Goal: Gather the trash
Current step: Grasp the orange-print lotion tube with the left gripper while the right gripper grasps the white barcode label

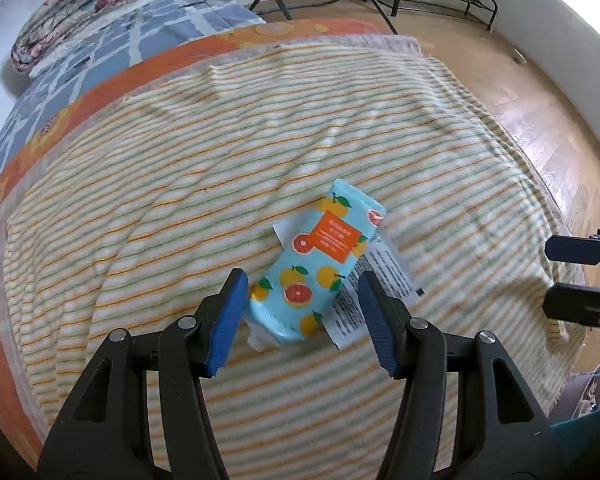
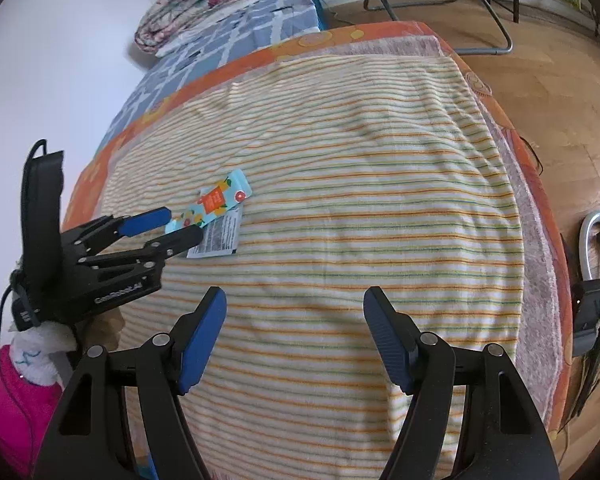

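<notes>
The packet (image 1: 316, 264), pale blue with printed oranges, is seen lying on the striped blanket (image 1: 180, 184) of the bed, on top of a white paper slip (image 1: 380, 280). The left tongs (image 1: 302, 320) are held wide open around its near end, one pad at each side, apparently so that it can be pinched; nothing is gripped yet. The right tongs (image 2: 296, 344) are also open and empty, kept well apart above bare blanket.

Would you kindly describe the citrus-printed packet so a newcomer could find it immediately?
Start at the striped blanket covering the bed. Near its middle, between the open left gripper's blue fingers, lies a light-blue packet printed with oranges and grapefruit, resting on a white printed sheet.
</notes>
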Available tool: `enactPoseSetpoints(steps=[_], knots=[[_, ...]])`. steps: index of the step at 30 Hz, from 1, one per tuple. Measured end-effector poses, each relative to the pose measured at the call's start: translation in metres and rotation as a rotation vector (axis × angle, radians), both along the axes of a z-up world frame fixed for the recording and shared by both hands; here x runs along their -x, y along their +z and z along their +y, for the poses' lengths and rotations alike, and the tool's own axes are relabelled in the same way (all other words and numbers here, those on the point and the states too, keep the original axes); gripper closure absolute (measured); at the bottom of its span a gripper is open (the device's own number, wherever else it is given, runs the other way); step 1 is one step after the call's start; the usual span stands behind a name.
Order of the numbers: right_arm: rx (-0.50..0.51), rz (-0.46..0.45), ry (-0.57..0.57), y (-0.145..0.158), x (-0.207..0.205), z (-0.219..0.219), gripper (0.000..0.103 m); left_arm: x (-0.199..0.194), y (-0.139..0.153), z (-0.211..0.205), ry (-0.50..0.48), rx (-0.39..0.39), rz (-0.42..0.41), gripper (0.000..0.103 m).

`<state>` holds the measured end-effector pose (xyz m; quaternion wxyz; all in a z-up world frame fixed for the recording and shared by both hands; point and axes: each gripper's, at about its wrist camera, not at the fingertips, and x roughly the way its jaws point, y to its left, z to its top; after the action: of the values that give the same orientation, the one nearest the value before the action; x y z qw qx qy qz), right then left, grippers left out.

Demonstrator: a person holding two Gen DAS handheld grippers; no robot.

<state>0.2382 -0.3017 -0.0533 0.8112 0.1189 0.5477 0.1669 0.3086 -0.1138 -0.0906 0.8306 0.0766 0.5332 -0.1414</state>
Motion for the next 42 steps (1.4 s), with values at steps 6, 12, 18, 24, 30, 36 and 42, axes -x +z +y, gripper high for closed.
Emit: enactPoseSetpoints(steps=[6, 12, 18, 24, 30, 36, 42], knots=[[-0.005, 0.003, 0.007, -0.004, -0.006, 0.007, 0.032, -0.004, -0.004, 0.004, 0.01, 0.013, -0.004, 0.055], [-0.003, 0.004, 0.008, -0.006, -0.009, 0.012, 0.032, -0.005, -0.004, 0.018, 0.04, 0.03, 0.002, 0.062], [0.002, 0.005, 0.015, -0.01, -0.017, 0.024, 0.032, 0.003, -0.003, 0.036, 0.078, 0.039, -0.002, 0.064], [0.038, -0.032, 0.066, -0.012, -0.028, 0.045, 0.032, 0.016, -0.002, 0.061, 0.126, 0.042, -0.009, 0.064], [0.068, -0.085, 0.179, -0.01, -0.055, 0.075, 0.032, 0.037, -0.004, 0.085, 0.153, 0.037, 0.002, 0.064], [0.09, -0.05, 0.261, -0.026, -0.081, 0.104, 0.032, 0.046, -0.001, 0.085, 0.121, 0.003, 0.016, 0.049], [0.089, -0.009, 0.284, -0.032, -0.083, 0.111, 0.032, 0.04, -0.002, 0.08, 0.093, -0.035, -0.015, 0.044]])
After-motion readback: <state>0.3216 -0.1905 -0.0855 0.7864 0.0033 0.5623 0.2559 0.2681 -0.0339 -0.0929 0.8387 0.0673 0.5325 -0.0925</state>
